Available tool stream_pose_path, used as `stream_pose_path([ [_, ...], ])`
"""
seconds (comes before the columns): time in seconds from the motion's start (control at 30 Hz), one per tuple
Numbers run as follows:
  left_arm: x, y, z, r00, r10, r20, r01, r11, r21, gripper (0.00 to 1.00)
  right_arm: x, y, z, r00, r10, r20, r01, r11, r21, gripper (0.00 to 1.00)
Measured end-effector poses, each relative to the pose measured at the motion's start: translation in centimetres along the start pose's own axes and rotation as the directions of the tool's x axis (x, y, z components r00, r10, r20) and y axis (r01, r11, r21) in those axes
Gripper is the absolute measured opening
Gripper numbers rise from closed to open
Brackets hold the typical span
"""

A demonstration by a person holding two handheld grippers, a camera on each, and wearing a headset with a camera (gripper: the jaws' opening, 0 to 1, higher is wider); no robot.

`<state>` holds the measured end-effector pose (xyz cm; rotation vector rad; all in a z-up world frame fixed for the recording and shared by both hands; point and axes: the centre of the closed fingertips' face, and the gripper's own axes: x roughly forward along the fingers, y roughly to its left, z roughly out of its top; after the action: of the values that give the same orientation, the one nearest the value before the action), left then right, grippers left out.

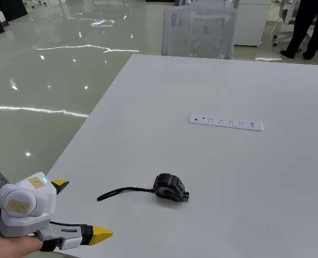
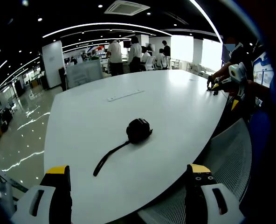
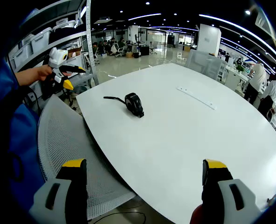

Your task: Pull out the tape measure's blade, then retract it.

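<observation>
Just below centre in the head view, the tape measure (image 1: 170,187) lies on the white table (image 1: 229,177). A power strip (image 1: 226,122) sits above it, with a mesh chair (image 1: 200,32) and glossy floor (image 1: 51,70) beyond. The left gripper (image 1: 84,209) and right gripper (image 3: 145,164) are spread wide, well apart from it.

1. No legible text, brand or number in any view.
2. Lower left of the head view: two tan stickers (image 1: 18,206) on the left gripper (image 1: 81,209), with faint marks too small to read.
3. Centre right there: power strip (image 1: 226,122), tiny symbols unreadable.

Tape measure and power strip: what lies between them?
Only bare white tabletop lies between the tape measure and the power strip, shown in the head view.
</observation>
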<state>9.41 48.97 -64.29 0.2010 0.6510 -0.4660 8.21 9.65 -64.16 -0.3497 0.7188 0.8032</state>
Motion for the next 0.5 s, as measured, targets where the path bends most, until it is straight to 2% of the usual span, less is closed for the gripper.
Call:
stream_pose_path([
  [0.17,-0.2,0.3,-0.1,1.0000,0.001,-0.001,-0.001,1.000,-0.006,1.00,0.0,-0.1,-0.1,1.0000,0.001,-0.008,-0.001,1.000,-0.002,1.00],
  [0.5,-0.6,1.2,-1.0,1.0000,-0.003,-0.009,0.003,1.000,-0.027,1.00,0.3,0.2,0.7,0.9999,0.016,-0.001,-0.016,1.000,-0.015,1.00],
])
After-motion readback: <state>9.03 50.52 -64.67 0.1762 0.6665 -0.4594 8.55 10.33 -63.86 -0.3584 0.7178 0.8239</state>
